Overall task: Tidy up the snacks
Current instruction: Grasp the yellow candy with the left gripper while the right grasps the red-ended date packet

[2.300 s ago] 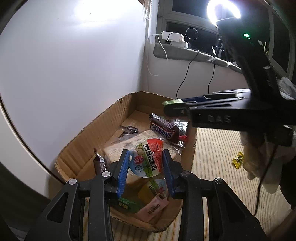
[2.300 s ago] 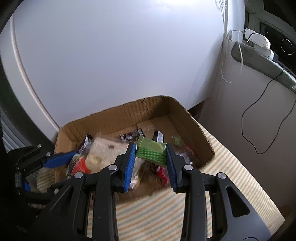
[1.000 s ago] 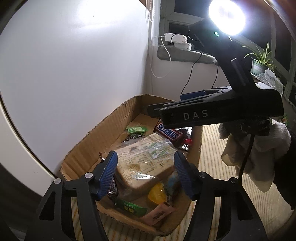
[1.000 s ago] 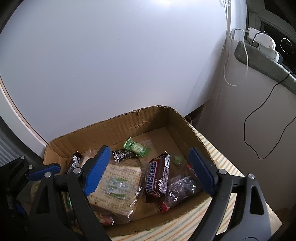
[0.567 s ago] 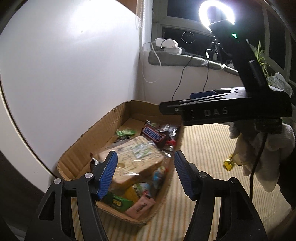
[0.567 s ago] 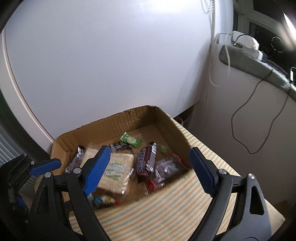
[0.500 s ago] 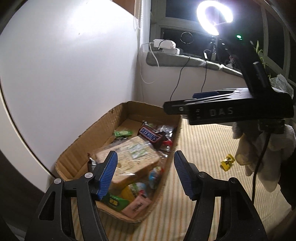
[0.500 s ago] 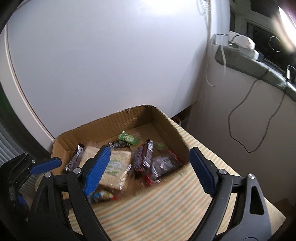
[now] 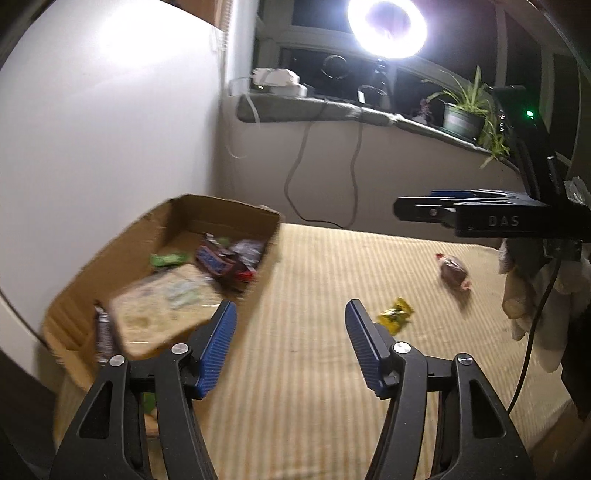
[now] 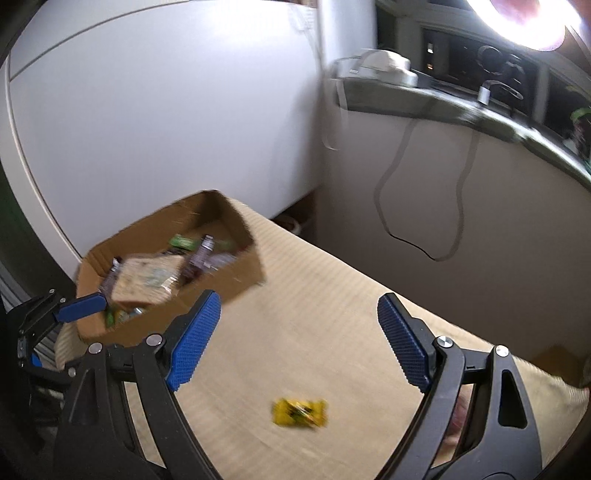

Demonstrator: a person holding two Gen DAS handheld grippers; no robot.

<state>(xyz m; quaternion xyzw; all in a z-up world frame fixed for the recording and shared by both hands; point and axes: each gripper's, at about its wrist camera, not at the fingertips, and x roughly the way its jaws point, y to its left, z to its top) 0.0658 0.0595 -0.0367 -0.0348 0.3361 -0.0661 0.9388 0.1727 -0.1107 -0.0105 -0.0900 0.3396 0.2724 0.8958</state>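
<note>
A cardboard box (image 9: 110, 254) (image 10: 240, 280) holds several snacks, among them a cracker pack (image 9: 159, 302), a Snickers bar (image 9: 214, 260) and a green candy (image 9: 168, 258). A yellow candy (image 9: 395, 315) (image 10: 300, 412) and a brown wrapped candy (image 9: 453, 272) lie on the striped cloth outside the box. My left gripper (image 9: 290, 345) is open and empty, just right of the box. My right gripper (image 10: 299, 345) is open and empty, above the yellow candy; it also shows in the left wrist view (image 9: 436, 212).
The striped cloth (image 9: 332, 266) covers the table. A white wall stands behind the box. A sill (image 9: 332, 110) carries a ring light (image 9: 386, 27), a charger and a potted plant (image 9: 465, 114); cables hang from it.
Both grippers let go of their snacks over the box, opened, and swung right, away from the box, toward the loose candies on the cloth.
</note>
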